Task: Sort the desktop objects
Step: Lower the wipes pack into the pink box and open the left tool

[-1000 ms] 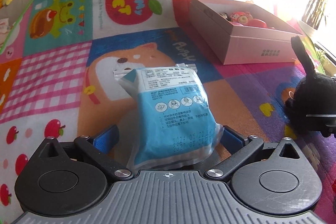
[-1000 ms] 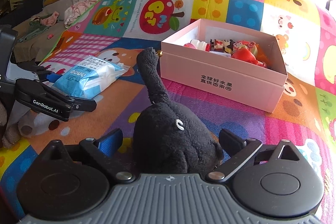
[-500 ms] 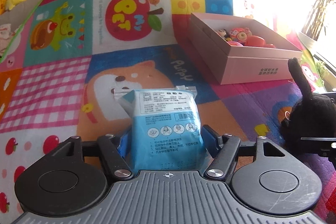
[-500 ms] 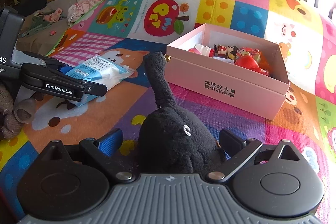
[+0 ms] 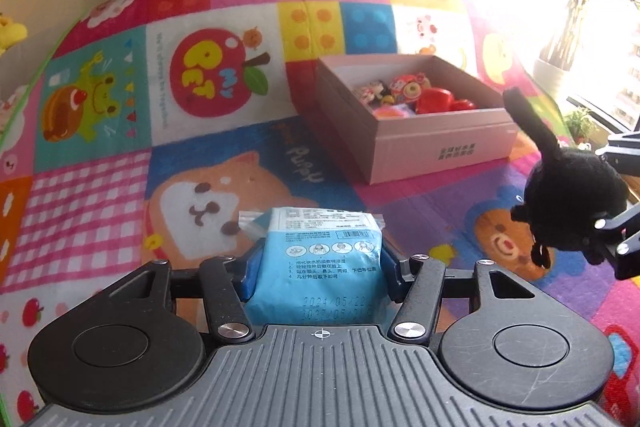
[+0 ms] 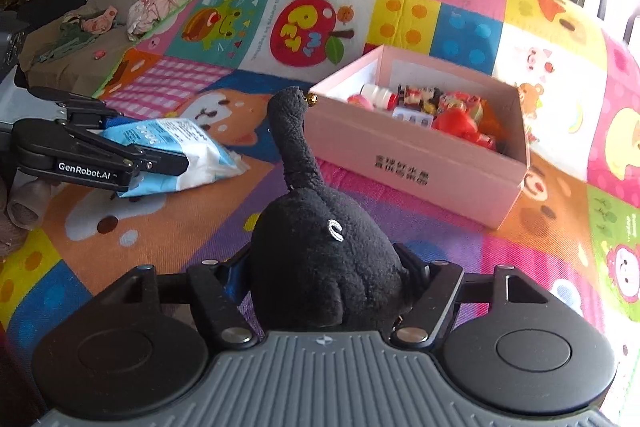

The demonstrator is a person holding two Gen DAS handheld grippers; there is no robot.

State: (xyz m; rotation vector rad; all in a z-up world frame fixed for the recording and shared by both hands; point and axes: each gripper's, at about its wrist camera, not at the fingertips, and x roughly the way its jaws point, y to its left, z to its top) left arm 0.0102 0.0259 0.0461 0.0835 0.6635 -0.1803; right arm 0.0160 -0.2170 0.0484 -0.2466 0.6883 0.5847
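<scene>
Your left tool (image 5: 316, 267) is closing on the blue packet (image 5: 320, 259), your right tool (image 6: 324, 283) on the black plush (image 6: 320, 259), both just off the mat (image 5: 100, 211). Pink box (image 5: 420, 143) sits at 1 o'clock w/ toys inside. Risk: slick packet slips; plush tail snags box rim.

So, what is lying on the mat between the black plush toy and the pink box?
Nothing: in the right wrist view only bare mat separates the black plush toy from the pink box. The toy's tail rises close to the box's corner.

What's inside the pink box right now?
The pink box holds small toys: red pieces, a little white bottle, and figurines. Whatever lies beneath them is hidden.
</scene>
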